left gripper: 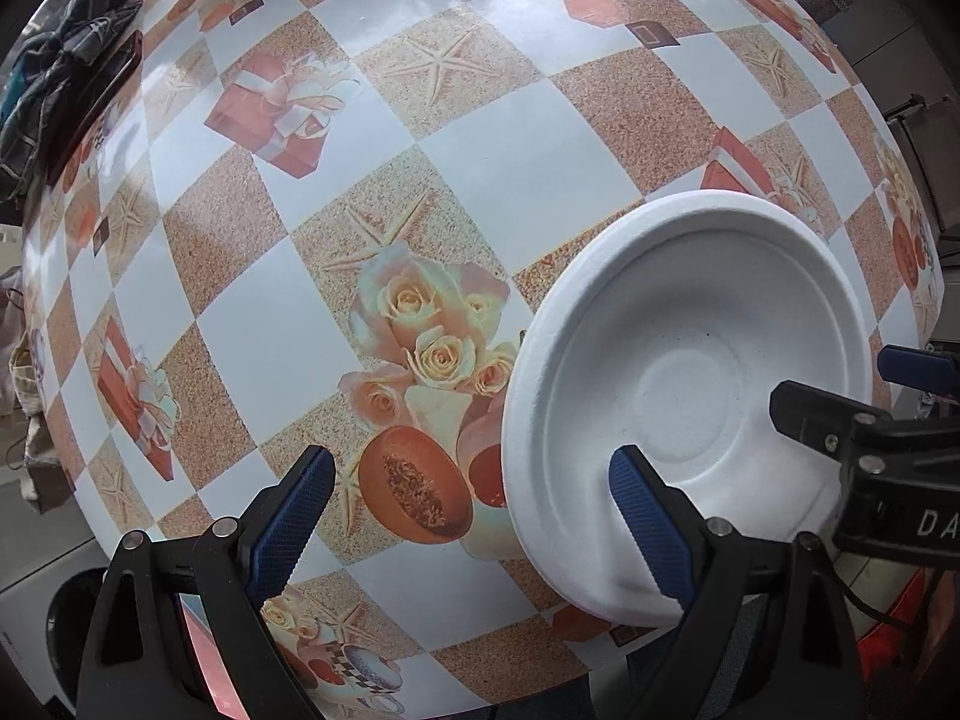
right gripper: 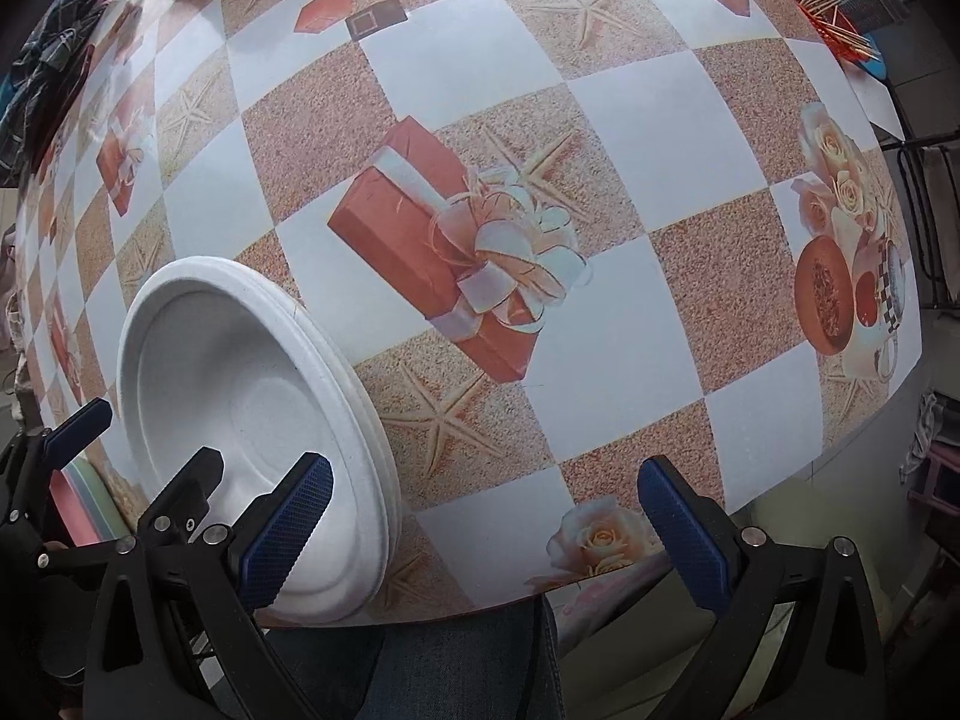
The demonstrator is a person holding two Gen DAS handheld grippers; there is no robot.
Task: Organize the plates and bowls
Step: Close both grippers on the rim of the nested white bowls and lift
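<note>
1. White foam bowl stack (left gripper: 690, 396) sits near the table's near edge, upright. From the right wrist view the doubled rim says more than one piece is nested there; how many, can't tell.
2. Likely reason for that spot: it's within reach of both your hands, so either tool can take the rim without stretching.
3. Your left gripper (left gripper: 474, 522) is spread wide, nothing in it. One blue pad (left gripper: 651, 528) hangs over the bowl's inside, the other over the tablecloth (left gripper: 528, 180) outside. So the jaws straddle the near rim, which looks like a setup for a rim pinch. Contact with the foam: can't tell.
4. Your right gripper (right gripper: 486, 522) is also spread, empty, straddling the rim on the other side; one pad over the bowl, the other over bare cloth.
5. Both tools point steeply down; that suits pinching a thin lip from above.
6. Foam is light and crushable, so I'd judge a gentle squeeze is enough.
7. Outward: dark clothing (left gripper: 66, 78) heaped at the far left edge, orange basket of sticks (right gripper: 840, 24) far right. No other plates visible.
</note>
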